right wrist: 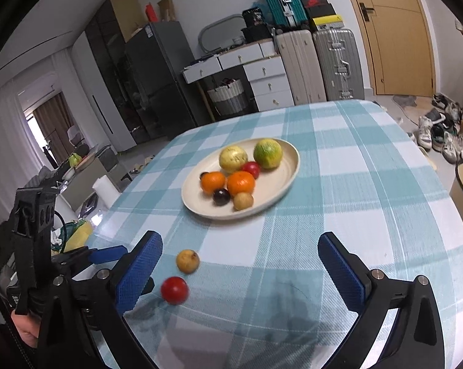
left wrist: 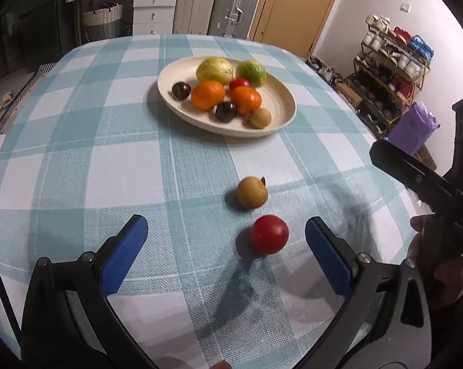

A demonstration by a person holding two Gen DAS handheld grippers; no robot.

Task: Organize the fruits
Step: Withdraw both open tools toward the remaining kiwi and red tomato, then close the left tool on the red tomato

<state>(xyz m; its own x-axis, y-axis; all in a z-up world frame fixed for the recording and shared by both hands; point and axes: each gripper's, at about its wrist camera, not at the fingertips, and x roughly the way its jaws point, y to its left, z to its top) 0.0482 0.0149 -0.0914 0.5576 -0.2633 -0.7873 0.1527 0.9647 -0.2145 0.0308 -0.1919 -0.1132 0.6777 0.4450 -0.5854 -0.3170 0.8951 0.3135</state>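
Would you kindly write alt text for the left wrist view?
The open left gripper hovers near a round red fruit and a tan round fruit on the checked teal tablecloth; beyond sits a cream oval plate of fruit.

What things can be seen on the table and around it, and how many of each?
plate: one, cream, on the far middle of the tablecloth, holding eight fruits
oranges: two, orange, on the plate
dark plums: two, dark purple, on the plate
large fruits: two, one yellow and one green, at the plate's far side
small red fruit: one, on the plate
small tan fruit: one, at the plate's near rim
loose tan fruit: one, on the cloth, near side
loose red fruit: one, on the cloth, nearest
tablecloth: one, teal and white check
suitcases: two upright, beige and silver, behind the table
left gripper: open, blue pads
right gripper: open, blue pads
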